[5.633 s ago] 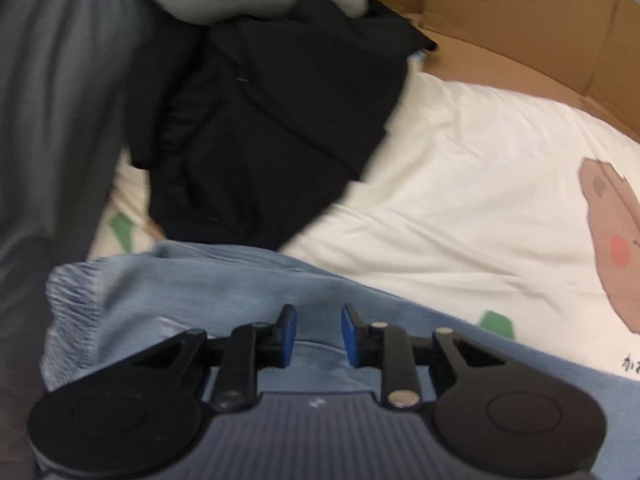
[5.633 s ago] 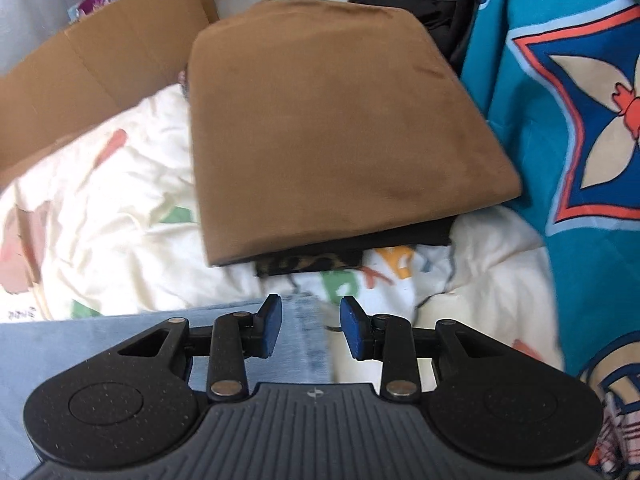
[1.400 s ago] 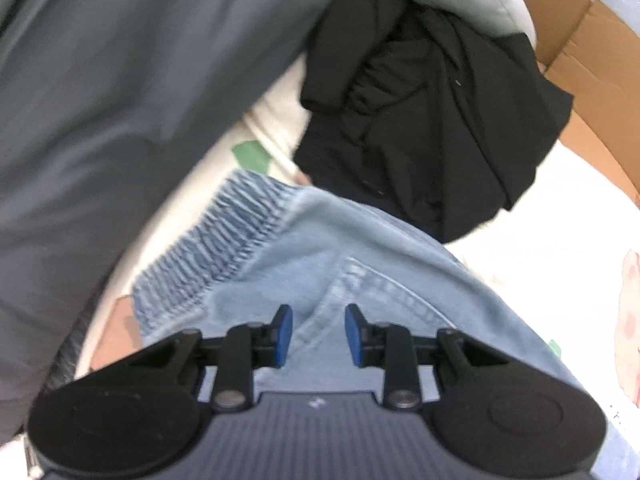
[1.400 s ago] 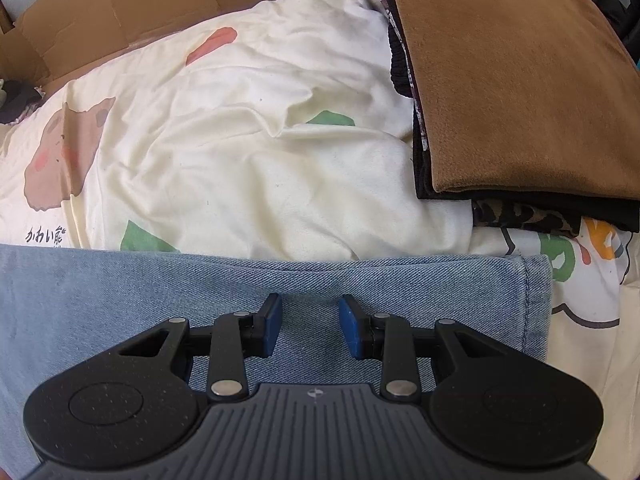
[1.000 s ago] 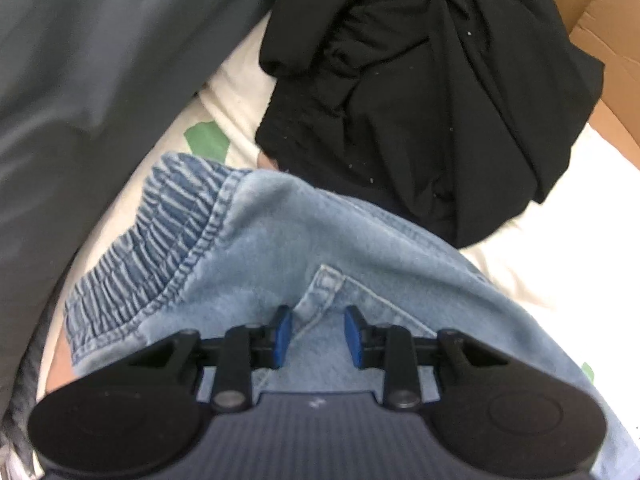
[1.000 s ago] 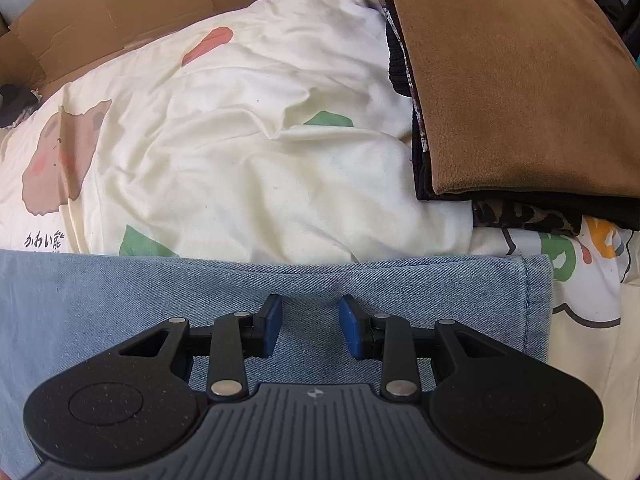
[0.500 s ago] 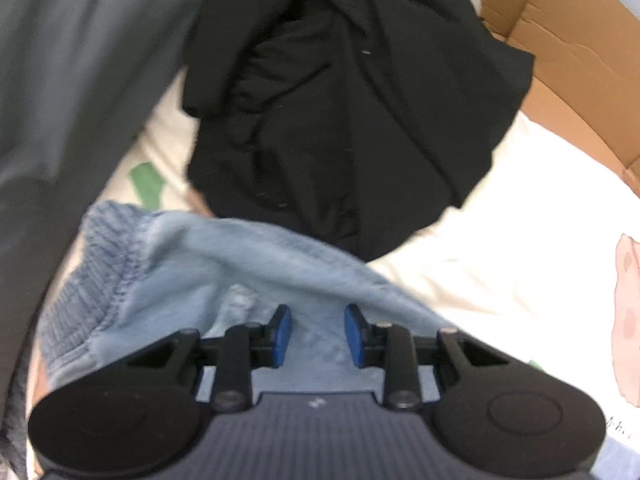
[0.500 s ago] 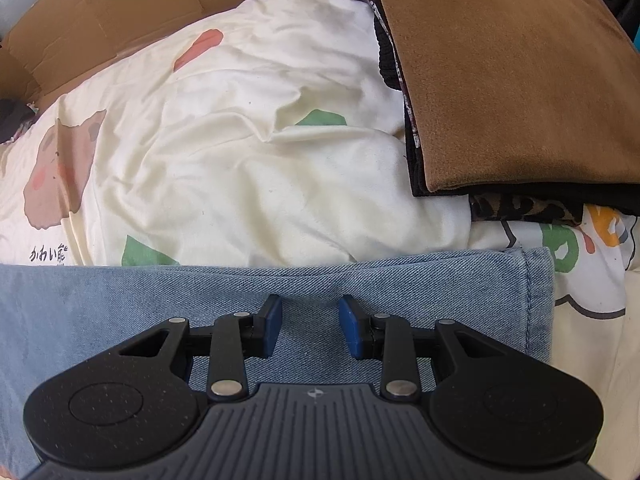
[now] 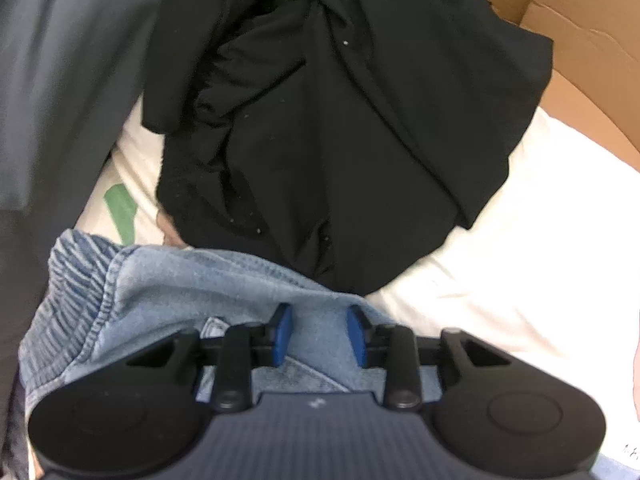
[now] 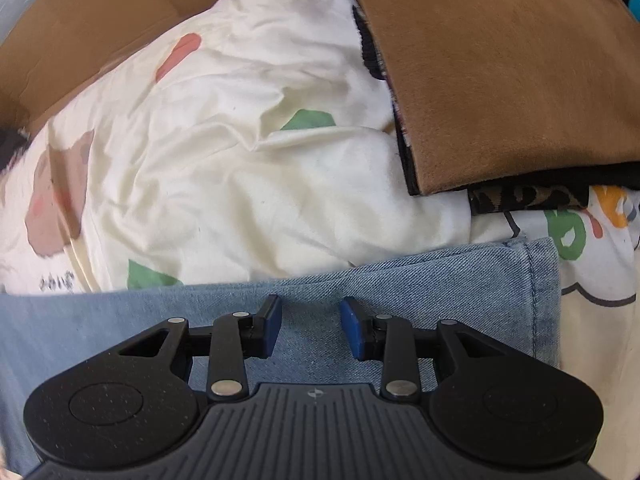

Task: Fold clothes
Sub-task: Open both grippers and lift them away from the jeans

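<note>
Left wrist view: left gripper (image 9: 319, 334) jaws parted, just been opening, denim between, hovering over jeans (image 9: 168, 280) lying lower frame. Right gripper (image 10: 310, 328) likewise unclamped. Denim's floppy, heavyish; grab waistband and hem.

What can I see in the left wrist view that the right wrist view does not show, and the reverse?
Only the left wrist view shows the crumpled black garment, the gathered elastic waistband of the jeans, grey cloth along the left side, and the left gripper.

Only the right wrist view shows the folded brown garment on its stack, the hemmed leg end of the jeans, and the right gripper.

Both show the light blue jeans, the cream printed sheet and brown cardboard behind it.
</note>
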A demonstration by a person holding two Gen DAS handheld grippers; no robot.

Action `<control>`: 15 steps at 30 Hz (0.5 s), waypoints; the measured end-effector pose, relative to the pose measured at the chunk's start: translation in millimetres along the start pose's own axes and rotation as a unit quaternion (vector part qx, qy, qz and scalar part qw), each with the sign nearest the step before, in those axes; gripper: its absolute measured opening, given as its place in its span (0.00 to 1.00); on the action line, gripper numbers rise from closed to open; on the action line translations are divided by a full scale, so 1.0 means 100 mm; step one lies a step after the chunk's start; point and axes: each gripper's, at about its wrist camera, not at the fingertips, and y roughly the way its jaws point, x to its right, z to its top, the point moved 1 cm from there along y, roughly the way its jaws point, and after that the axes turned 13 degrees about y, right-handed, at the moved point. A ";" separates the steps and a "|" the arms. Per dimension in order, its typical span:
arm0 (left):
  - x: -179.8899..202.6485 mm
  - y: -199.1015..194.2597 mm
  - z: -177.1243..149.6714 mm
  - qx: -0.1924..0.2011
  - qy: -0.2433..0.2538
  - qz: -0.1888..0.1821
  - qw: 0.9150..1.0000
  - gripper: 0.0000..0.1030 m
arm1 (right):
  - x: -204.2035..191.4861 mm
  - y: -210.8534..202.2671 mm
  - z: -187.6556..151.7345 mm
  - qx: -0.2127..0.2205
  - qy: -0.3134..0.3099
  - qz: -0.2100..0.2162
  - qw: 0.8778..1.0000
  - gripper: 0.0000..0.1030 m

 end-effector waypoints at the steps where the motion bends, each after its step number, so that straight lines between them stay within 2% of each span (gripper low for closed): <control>1: 0.00 -0.04 0.00 -0.007 -0.006 0.003 1.000 0.34 | 0.01 -0.04 0.03 0.000 0.008 0.003 1.000 0.38; 4: -0.01 -0.27 -0.04 -0.010 -0.020 0.005 1.000 0.36 | -0.06 -0.28 0.16 0.041 -0.013 -0.001 0.999 0.39; 8: -0.02 -0.65 -0.12 0.000 -0.024 0.004 1.000 0.47 | -0.03 -0.56 0.39 0.064 -0.011 0.016 0.998 0.39; 15: -0.13 -1.44 -0.30 0.004 -0.048 -0.009 0.999 0.49 | 0.03 -0.91 0.71 0.069 -0.054 0.025 0.996 0.39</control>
